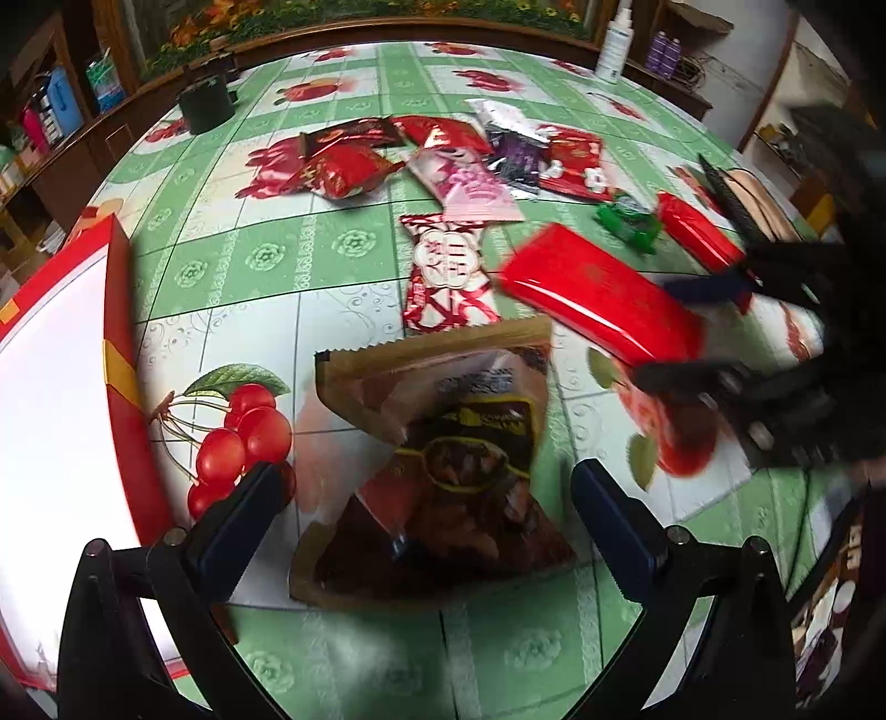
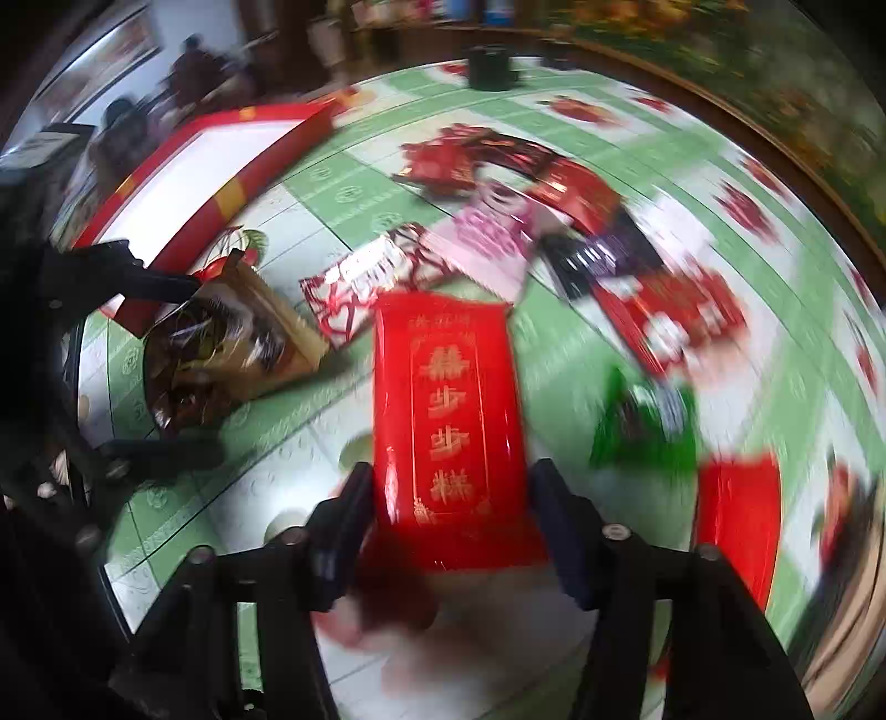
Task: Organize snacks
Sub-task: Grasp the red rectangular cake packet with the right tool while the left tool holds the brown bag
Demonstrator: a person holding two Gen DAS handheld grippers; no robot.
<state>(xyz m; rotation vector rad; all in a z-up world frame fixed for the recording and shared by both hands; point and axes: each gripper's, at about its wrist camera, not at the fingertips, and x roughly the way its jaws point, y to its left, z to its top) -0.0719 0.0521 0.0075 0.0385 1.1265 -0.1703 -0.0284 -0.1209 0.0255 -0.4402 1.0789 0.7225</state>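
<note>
Currently your right gripper (image 2: 448,526) clamps the red packet (image 2: 448,410) above the worktop (image 1: 343,288); left gripper (image 1: 426,498) hovers wide open over the brown pouch (image 1: 443,459).

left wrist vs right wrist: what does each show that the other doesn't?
Left wrist only: a white spray bottle at the table's far edge, and the open left tool around the brown foil snack bag.

Right wrist only: gold characters on the flat red packet held in the right tool.

Both: that packet, the red-walled white-floored box, the dark round container, and the green cherry-print tablecloth.
</note>
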